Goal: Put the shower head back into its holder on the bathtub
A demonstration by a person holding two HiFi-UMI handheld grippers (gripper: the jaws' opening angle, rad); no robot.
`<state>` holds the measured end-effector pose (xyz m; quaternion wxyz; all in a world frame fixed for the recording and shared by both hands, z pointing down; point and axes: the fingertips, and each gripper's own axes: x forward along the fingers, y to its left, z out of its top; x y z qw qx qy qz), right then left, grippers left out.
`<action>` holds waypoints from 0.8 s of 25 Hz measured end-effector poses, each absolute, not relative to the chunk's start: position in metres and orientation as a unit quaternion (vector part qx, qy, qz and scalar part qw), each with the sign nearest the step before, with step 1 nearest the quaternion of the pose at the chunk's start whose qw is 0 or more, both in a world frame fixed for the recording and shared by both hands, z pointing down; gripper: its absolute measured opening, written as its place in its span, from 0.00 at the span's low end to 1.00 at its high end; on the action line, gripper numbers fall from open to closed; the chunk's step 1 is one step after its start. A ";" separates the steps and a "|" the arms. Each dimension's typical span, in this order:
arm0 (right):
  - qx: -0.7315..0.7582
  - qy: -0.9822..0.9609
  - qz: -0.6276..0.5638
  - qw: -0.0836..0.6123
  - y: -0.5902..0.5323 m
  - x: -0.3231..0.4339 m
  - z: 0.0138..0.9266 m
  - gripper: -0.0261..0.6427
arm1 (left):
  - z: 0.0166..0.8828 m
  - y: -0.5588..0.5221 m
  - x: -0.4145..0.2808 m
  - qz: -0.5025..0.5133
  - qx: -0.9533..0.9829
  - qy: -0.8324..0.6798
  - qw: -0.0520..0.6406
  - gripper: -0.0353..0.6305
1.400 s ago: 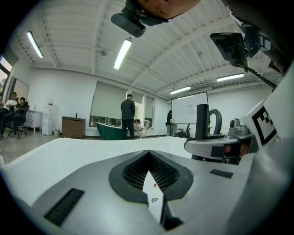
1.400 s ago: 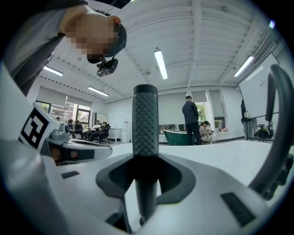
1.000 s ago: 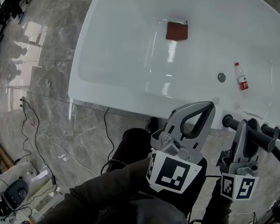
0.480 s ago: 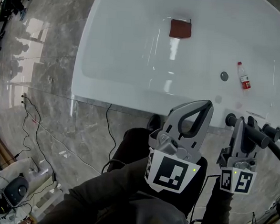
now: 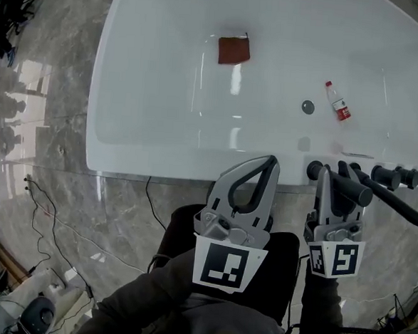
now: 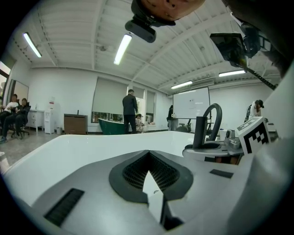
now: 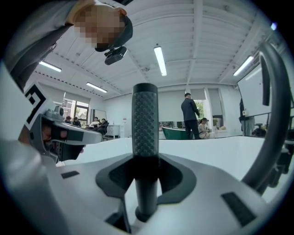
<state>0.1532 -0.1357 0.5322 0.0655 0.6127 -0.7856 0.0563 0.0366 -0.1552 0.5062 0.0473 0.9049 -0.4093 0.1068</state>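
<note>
Head view: my right gripper (image 5: 324,179) clamps the shower head (image 5: 354,191) over the tub (image 5: 160,152) rim, near the black fittings (image 5: 397,176), likely ready for the holder. Left gripper view: my left gripper (image 6: 149,176) is closed and empty, held aside. Right gripper view: the jaws pinch the shower head's stem upright.

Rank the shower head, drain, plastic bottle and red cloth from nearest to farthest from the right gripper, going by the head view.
1. shower head, clamped in the right gripper at the tub near rim.
2. drain and plastic bottle, on the tub floor ahead; too close to call.
3. red cloth, farther back, to the left.
</note>
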 end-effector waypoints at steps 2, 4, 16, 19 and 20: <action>0.611 -0.787 0.059 0.057 -0.135 0.155 0.533 0.23 | 0.509 -0.154 0.040 0.112 0.906 -0.405 0.047 0.06; 0.615 -0.784 0.062 0.051 -0.133 0.158 0.536 0.31 | 0.512 -0.153 0.045 0.118 0.907 -0.401 0.047 0.06; 0.610 -0.787 0.079 0.040 -0.131 0.163 0.540 0.36 | 0.515 -0.148 0.062 0.129 0.902 -0.407 0.065 0.06; 0.609 -0.788 0.077 0.041 -0.131 0.162 0.540 0.36 | 0.514 -0.150 0.062 0.126 0.901 -0.409 0.066 0.06; 0.608 -0.789 0.076 0.042 -0.131 0.162 0.539 0.36 | 0.514 -0.150 0.062 0.125 0.901 -0.410 0.066 0.06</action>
